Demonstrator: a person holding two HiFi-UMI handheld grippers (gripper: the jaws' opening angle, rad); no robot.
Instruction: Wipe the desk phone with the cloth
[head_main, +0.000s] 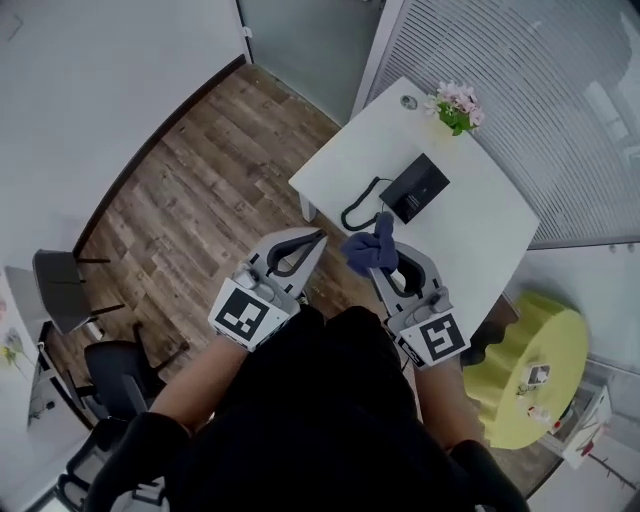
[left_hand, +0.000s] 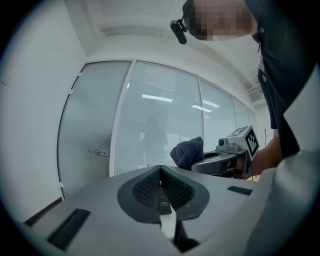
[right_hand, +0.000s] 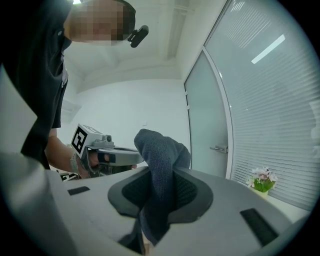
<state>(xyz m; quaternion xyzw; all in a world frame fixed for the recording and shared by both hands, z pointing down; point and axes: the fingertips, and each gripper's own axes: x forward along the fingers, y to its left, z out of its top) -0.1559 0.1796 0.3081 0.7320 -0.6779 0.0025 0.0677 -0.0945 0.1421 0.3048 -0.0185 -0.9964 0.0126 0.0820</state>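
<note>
Head view: your right gripper (head_main: 388, 250) pinches the dark blue terry cloth (head_main: 370, 248) up in the air, short of the white table (head_main: 470, 235); the black desk phone (head_main: 415, 187) lies untouched towards the table's near edge, its black curled cord (head_main: 358, 210) beside it; left gripper view: your left gripper (left_hand: 160, 172) has its jaws pressed together on nothing; right gripper view: the jaws clamp the cloth, which bulges above them; the cloth is in hand, and all the wiping looks left to do

Flowers (head_main: 457, 105) on white table (head_main: 470, 255); yellow stool (head_main: 548, 335) nearby.
</note>
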